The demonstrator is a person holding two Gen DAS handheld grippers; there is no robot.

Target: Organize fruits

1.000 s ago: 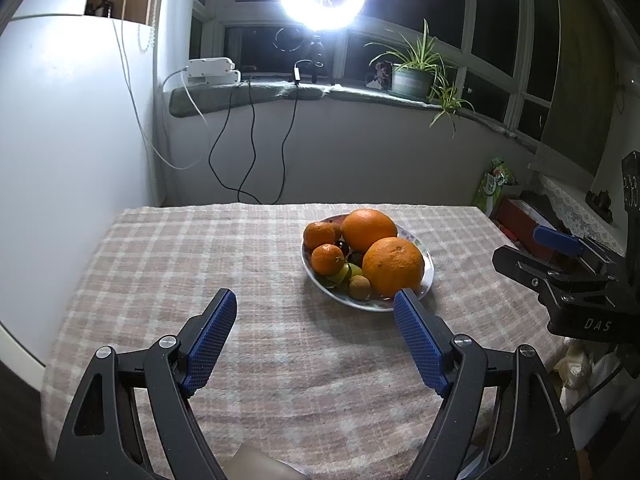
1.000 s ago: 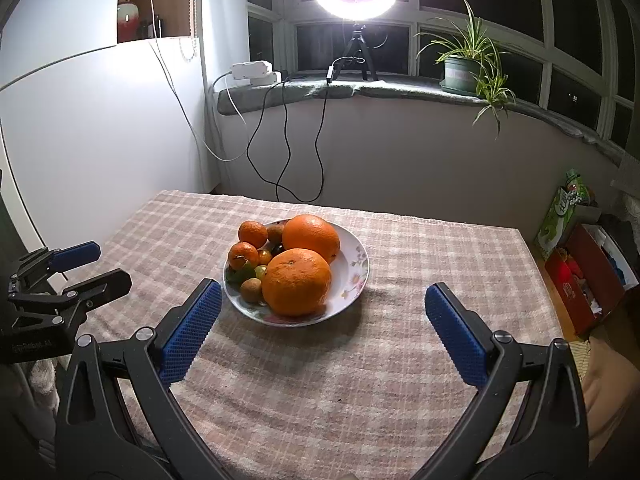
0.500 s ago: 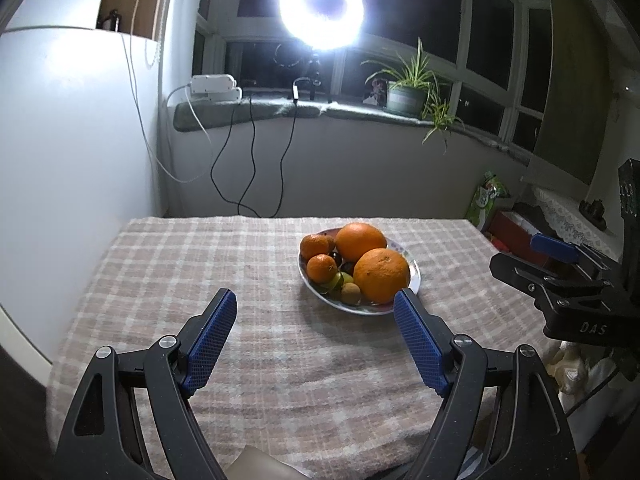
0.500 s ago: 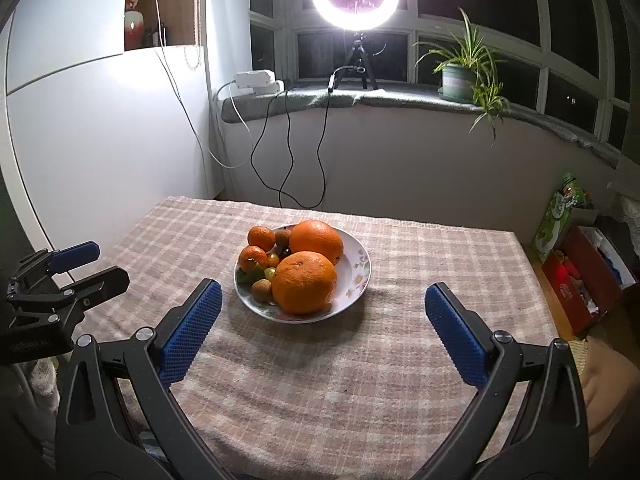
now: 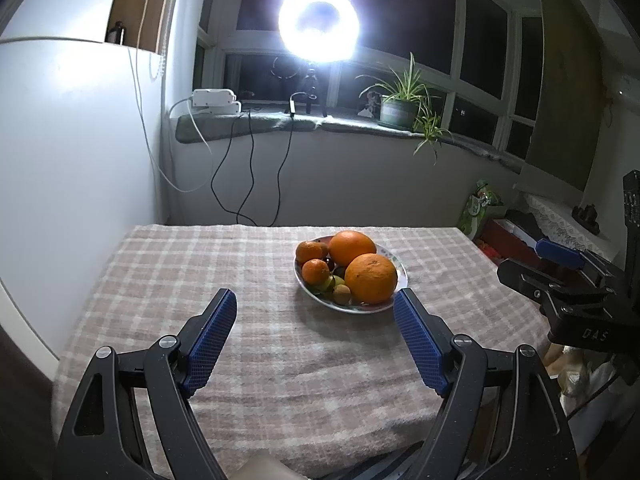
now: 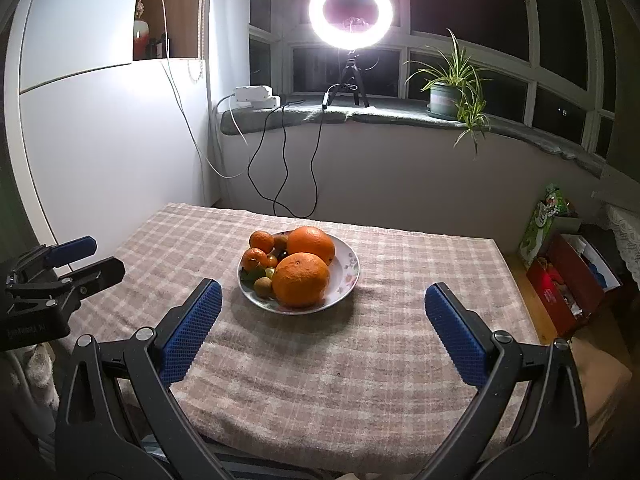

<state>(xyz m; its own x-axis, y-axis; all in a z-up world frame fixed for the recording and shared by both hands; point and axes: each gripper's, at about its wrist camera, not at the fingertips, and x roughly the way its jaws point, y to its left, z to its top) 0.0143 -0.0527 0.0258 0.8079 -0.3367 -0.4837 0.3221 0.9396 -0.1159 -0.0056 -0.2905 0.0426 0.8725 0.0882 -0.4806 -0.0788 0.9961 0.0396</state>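
left gripper [image 5: 315,312]: jaws spread, nothing held | right gripper [image 6: 323,310]: jaws spread, nothing held | both over near edge of checked tablecloth [image 6: 400,344] | plate [image 6: 345,276], table centre: 2 large oranges [image 6: 301,279], 2 tangerines [image 6: 261,241], several small fruits | windowsill: 1 ring light [image 6: 351,12], 1 potted plant [image 6: 452,92]

small fruits [image 6: 276,264] half-hidden behind oranges [image 6: 302,280]

Reading "DAS" in pale letters on the black body of the right tool [image 5: 560,268], seen from the left wrist; showing faint lettering on the left tool [image 6: 76,264] and a green bag [image 6: 544,220], both too blurred to read
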